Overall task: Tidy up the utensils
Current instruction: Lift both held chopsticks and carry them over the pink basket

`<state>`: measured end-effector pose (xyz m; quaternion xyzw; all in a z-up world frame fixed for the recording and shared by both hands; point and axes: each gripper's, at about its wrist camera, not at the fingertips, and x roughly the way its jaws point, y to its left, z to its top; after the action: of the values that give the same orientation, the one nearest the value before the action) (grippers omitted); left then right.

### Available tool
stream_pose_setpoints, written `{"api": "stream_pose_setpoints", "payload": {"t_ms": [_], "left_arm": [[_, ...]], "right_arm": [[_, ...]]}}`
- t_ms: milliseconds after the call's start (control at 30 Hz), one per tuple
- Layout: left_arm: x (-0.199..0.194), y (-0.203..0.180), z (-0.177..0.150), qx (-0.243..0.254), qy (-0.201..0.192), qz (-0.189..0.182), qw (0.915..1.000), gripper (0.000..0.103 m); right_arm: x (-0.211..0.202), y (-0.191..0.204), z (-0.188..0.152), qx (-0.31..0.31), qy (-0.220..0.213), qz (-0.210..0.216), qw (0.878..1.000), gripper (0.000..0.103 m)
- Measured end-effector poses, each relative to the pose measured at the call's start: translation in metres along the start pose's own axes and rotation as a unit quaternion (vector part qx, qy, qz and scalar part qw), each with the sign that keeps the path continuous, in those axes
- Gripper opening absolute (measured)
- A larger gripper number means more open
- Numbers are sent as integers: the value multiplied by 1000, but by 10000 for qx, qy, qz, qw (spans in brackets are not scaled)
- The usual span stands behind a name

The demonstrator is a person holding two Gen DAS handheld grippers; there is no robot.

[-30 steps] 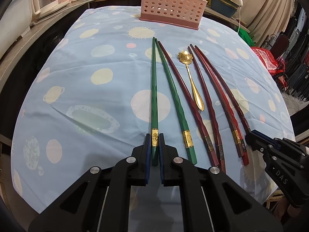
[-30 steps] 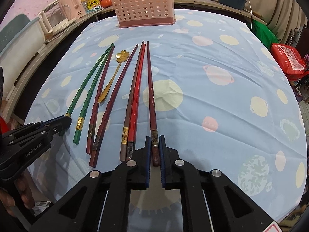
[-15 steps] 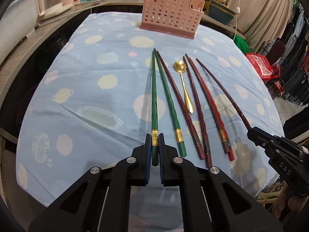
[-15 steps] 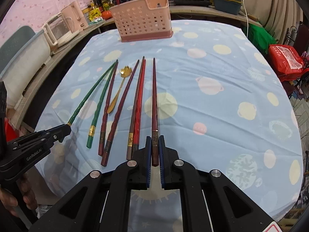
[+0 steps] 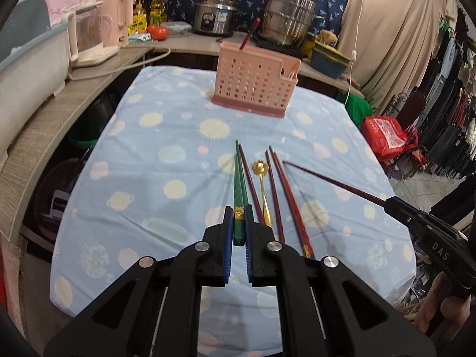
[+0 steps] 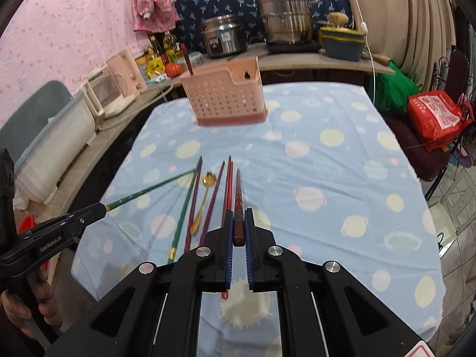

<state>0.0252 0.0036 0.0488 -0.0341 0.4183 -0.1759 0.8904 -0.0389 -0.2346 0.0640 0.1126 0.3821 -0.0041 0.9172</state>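
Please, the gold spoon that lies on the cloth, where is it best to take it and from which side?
Probably the near handle end of the gold spoon, from above with the claw across it: the handle is slim, flat on the cloth, with chopsticks close on both sides.

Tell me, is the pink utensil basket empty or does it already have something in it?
Not empty: one dark red stick stands in the pink basket, poking above its rim.

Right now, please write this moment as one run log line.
left gripper: shut on green chopstick | right gripper: shut on dark red chopstick | both lifted off tablecloth | pink holder: ahead
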Motion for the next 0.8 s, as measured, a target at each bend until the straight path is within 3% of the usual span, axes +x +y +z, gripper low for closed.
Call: {"api": "stream_pose_setpoints", "payload": {"t_ms": [500,800], "left_arm": [[-42,3,88,95,-959,55,9953,7],[-52,4,169,285,-1557,242,9871,7]], "right_arm": [[-29,6,86,-198,-890,-50,9958,7],[-24,11,162,-261,-1243,132,9918,7]]}}
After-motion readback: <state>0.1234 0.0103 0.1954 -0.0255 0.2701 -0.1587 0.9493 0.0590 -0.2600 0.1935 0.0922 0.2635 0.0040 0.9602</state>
